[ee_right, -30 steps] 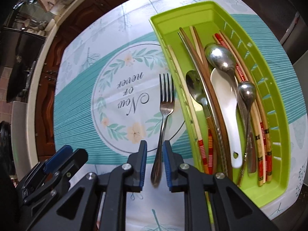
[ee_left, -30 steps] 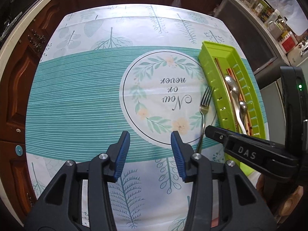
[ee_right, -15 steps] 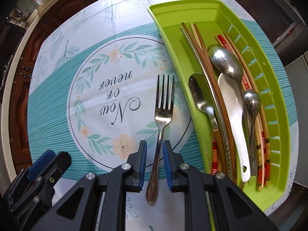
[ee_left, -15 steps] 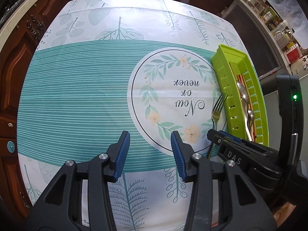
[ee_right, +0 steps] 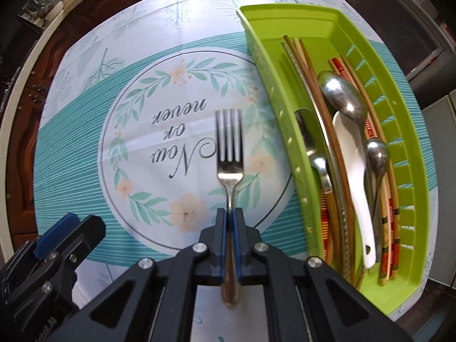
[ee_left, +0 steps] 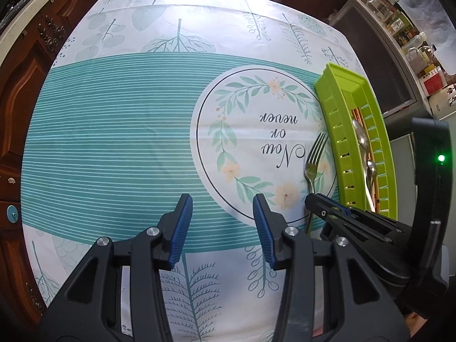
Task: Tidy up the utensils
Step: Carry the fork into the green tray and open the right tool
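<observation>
A steel fork (ee_right: 229, 154) lies on the patterned tablecloth just left of a green utensil tray (ee_right: 410, 168), tines pointing away from me. My right gripper (ee_right: 229, 216) is shut on the fork's handle, blue pads pressed against both sides. The tray holds metal spoons (ee_right: 343, 99), a white spoon (ee_right: 353, 176) and several chopsticks (ee_right: 306, 65). In the left wrist view the same fork (ee_left: 313, 159) shows beside the tray (ee_left: 336, 131), with the right gripper (ee_left: 316, 203) on its handle. My left gripper (ee_left: 222, 219) hovers open over the teal stripes, nothing between its fingers.
The tablecloth (ee_left: 114, 142) covers the table, with a round printed wreath (ee_left: 262, 142) at the centre. Dark wooden cabinets (ee_left: 20, 91) lie beyond the left edge. A counter with jars and bottles (ee_left: 413, 42) stands at the back right.
The right gripper came down over the fork's handle and shut on it. The left gripper drifted slightly lower and stayed open.
</observation>
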Action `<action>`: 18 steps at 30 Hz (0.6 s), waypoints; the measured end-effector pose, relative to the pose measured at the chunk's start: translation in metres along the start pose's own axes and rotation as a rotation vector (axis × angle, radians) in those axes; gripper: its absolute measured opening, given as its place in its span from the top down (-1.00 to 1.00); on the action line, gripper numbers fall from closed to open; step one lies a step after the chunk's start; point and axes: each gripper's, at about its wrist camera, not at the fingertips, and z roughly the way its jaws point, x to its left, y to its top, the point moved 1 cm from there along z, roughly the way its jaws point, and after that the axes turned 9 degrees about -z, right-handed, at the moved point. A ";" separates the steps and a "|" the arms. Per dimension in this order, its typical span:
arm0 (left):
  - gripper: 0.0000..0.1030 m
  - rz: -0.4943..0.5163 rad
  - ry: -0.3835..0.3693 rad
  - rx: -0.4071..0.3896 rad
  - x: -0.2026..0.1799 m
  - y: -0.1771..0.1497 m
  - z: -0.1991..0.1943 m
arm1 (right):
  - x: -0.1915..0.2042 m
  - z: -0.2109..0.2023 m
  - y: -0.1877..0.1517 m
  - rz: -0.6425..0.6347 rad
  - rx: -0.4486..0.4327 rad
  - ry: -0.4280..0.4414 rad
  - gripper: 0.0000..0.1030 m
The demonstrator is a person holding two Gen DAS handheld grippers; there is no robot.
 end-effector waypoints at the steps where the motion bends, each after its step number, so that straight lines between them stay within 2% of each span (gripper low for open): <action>1: 0.21 0.002 0.001 0.001 0.000 -0.002 0.000 | 0.001 -0.003 -0.002 -0.008 -0.012 0.017 0.92; 11: 0.21 0.039 -0.014 0.001 -0.020 -0.018 -0.013 | -0.014 -0.047 -0.026 -0.111 -0.120 0.109 0.92; 18: 0.21 0.081 -0.037 -0.025 -0.056 -0.029 -0.032 | -0.052 -0.084 -0.031 -0.154 -0.164 0.093 0.92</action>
